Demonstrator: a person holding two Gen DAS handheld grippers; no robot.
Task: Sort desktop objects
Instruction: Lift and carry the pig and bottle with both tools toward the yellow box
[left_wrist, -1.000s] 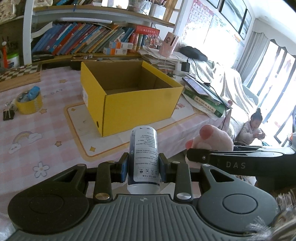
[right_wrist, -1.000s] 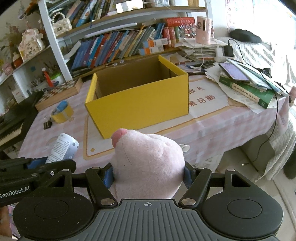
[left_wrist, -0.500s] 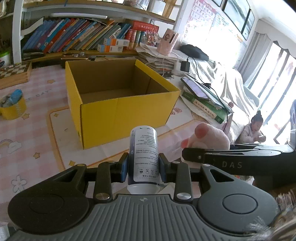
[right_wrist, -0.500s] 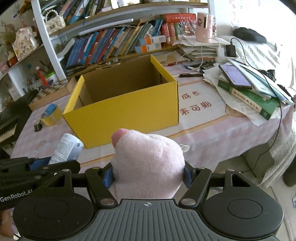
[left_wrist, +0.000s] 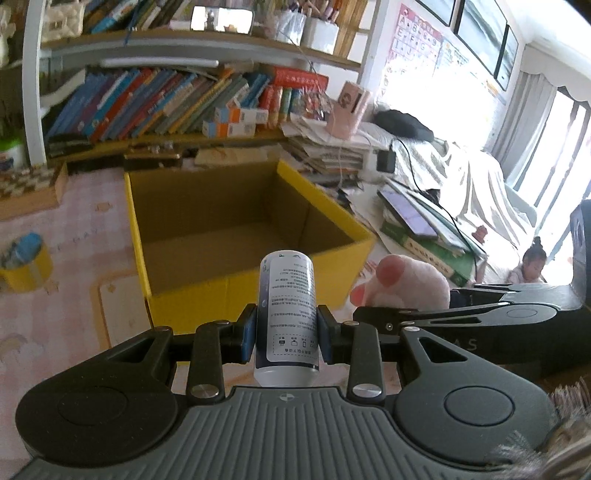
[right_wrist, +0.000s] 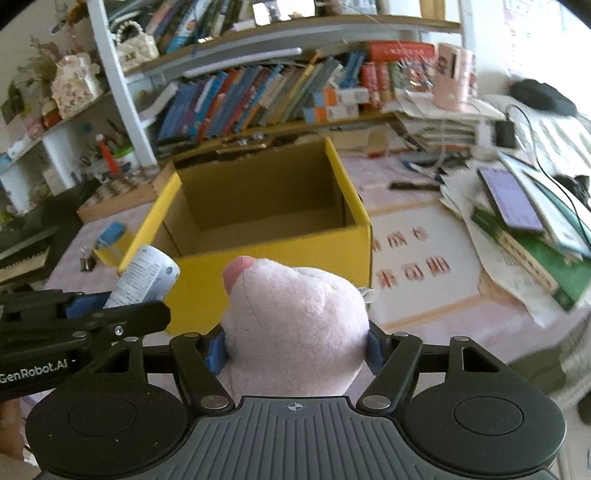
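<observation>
My left gripper (left_wrist: 286, 334) is shut on a white bottle with a printed label (left_wrist: 289, 306), held just before the near wall of an open yellow cardboard box (left_wrist: 229, 295). My right gripper (right_wrist: 295, 349) is shut on a pink plush toy (right_wrist: 295, 317), also held near the box's front wall (right_wrist: 207, 288). The box inside looks empty. The bottle (right_wrist: 142, 275) and left gripper show at the left of the right wrist view. The plush (left_wrist: 402, 284) shows at the right of the left wrist view.
A yellow tape roll holding a blue item (left_wrist: 26, 262) and a black binder clip (right_wrist: 88, 263) lie left of the box. A green book stack with a tablet (right_wrist: 524, 236) lies to the right. A bookshelf (left_wrist: 166, 107) stands behind. A child (left_wrist: 530, 264) sits far right.
Both grippers have moved up and forward toward the box with their objects; I now look down into its open top. Grips are unchanged.
</observation>
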